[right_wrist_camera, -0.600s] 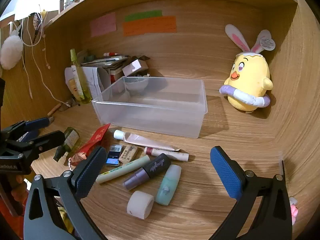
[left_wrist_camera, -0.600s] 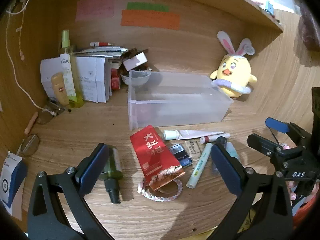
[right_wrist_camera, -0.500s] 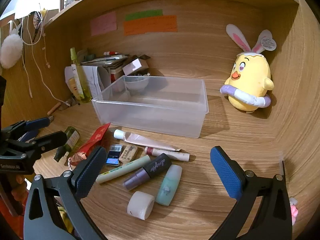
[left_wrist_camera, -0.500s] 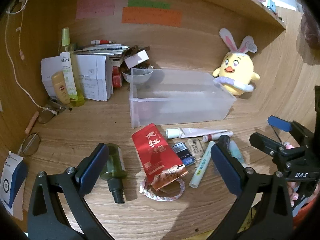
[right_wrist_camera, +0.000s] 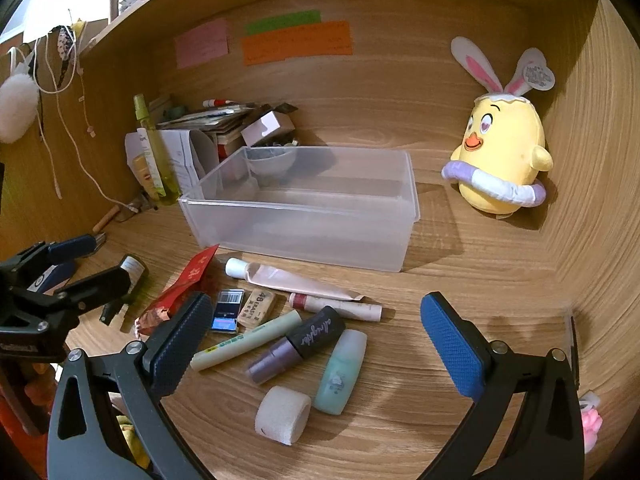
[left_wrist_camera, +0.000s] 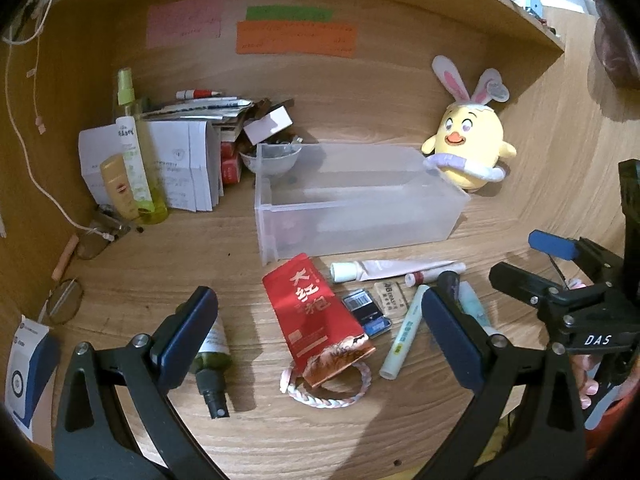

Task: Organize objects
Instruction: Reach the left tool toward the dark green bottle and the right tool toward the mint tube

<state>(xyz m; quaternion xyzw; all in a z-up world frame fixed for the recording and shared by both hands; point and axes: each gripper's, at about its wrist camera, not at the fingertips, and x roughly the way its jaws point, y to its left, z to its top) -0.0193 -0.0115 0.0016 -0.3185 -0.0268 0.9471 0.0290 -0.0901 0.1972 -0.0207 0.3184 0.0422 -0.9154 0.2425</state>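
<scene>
Both claws gape wide with nothing in them: the left claw [left_wrist_camera: 316, 328] above the red packet [left_wrist_camera: 316, 312], the right claw [right_wrist_camera: 316, 340] above the purple tube [right_wrist_camera: 298, 344]. Both items lie just before the clear bin [right_wrist_camera: 304, 208].

A: What can't you make out from the left wrist view?

B: The left gripper [left_wrist_camera: 318, 330] has one finger [left_wrist_camera: 188, 332] across the green bottle [left_wrist_camera: 212, 354], hiding its shoulder. The other finger covers most of the dark tube [left_wrist_camera: 447, 282] and the pale teal bottle [left_wrist_camera: 472, 308]. The red packet [left_wrist_camera: 314, 314] overlaps the braided ring [left_wrist_camera: 326, 394].

A: And the right wrist view?

B: The clear box [right_wrist_camera: 304, 208] blurs the small bowl [right_wrist_camera: 272, 164] behind it. Writing on the sticky notes [right_wrist_camera: 296, 42] is too small to read. The pink thing [right_wrist_camera: 591, 416] at the right edge is cut off; I can't tell what it is.
</scene>
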